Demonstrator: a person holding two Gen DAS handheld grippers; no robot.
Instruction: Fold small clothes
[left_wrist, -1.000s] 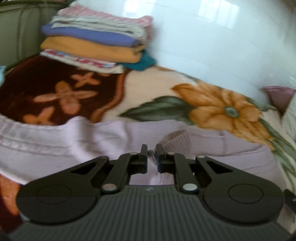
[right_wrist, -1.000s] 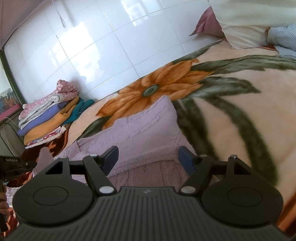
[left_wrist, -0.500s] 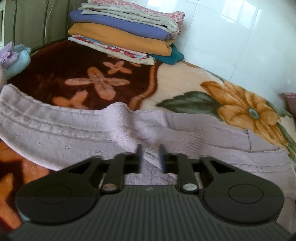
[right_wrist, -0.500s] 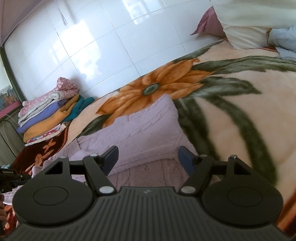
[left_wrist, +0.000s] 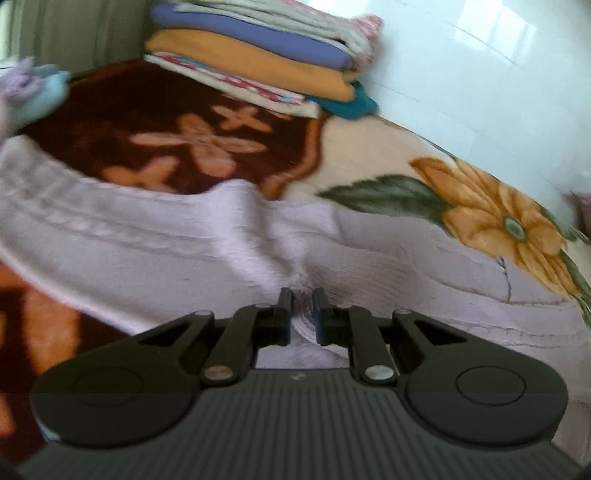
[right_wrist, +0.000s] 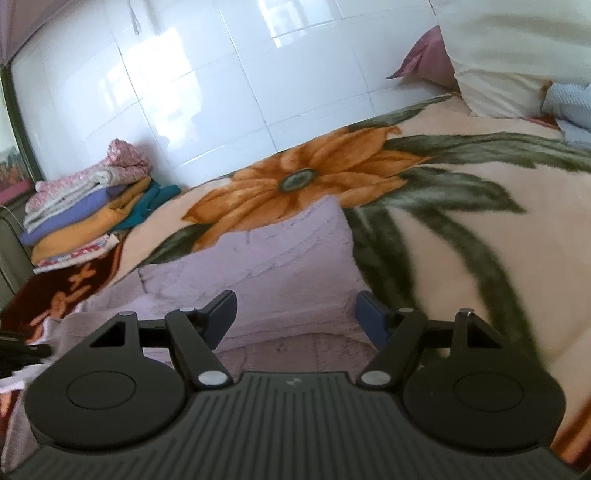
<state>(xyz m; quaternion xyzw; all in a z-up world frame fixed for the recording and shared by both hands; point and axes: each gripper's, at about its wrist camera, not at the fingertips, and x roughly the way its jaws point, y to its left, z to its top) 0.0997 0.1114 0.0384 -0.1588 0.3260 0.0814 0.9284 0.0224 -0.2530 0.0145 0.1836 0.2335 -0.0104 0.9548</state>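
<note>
A pale lilac knitted garment (left_wrist: 155, 243) lies spread across the flowered blanket (left_wrist: 373, 155). My left gripper (left_wrist: 303, 299) is shut on a bunched fold of it, and the cloth puckers between the fingers. In the right wrist view the same garment (right_wrist: 280, 266) lies flat just ahead. My right gripper (right_wrist: 297, 308) is open and empty, low over the garment's near part.
A stack of folded clothes (left_wrist: 258, 62) stands at the back by the white tiled wall (right_wrist: 207, 92); it also shows in the right wrist view (right_wrist: 88, 210). Pillows (right_wrist: 498, 66) lie at the far right. A lilac and blue bundle (left_wrist: 33, 88) sits at the left edge.
My left gripper has swung left and back right with the lilac fold still pinched in it. The right gripper has stayed open and dropped slightly closer to the garment.
</note>
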